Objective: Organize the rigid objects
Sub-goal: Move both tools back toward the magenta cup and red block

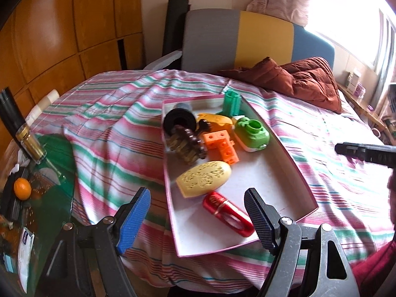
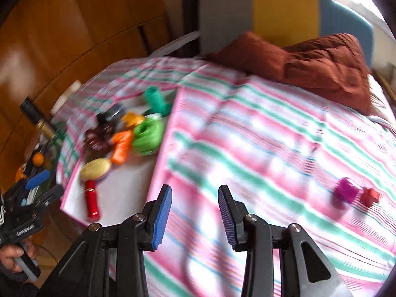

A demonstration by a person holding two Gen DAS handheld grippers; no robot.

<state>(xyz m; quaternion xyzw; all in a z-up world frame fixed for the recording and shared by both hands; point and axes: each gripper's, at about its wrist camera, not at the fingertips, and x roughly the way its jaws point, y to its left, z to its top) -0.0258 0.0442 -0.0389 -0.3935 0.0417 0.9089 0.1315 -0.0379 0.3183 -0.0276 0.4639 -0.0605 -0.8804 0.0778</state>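
A white tray with a pink rim (image 1: 284, 173) lies on the striped bedspread. It holds a black cylinder (image 1: 179, 121), a brown gear piece (image 1: 188, 146), orange cubes (image 1: 221, 146), a green round toy (image 1: 252, 132), a teal part (image 1: 231, 102), a cream carved oval (image 1: 204, 178) and a red oblong piece (image 1: 227, 212). My left gripper (image 1: 198, 198) is open above the tray's near end, with the red piece lying beneath the gap. My right gripper (image 2: 195, 193) is open with nothing between its fingers, over bare bedspread right of the tray (image 2: 158, 153). A purple block (image 2: 346, 190) and a small red block (image 2: 370, 196) lie on the bedspread at the right.
A brown quilt (image 1: 304, 79) is bunched at the head of the bed under a grey, yellow and blue headboard (image 1: 262, 37). At the left is a glass side table (image 1: 49, 180) with an orange (image 1: 22, 188) and a dark bottle (image 1: 14, 121). Wooden cupboards (image 1: 61, 24) stand behind.
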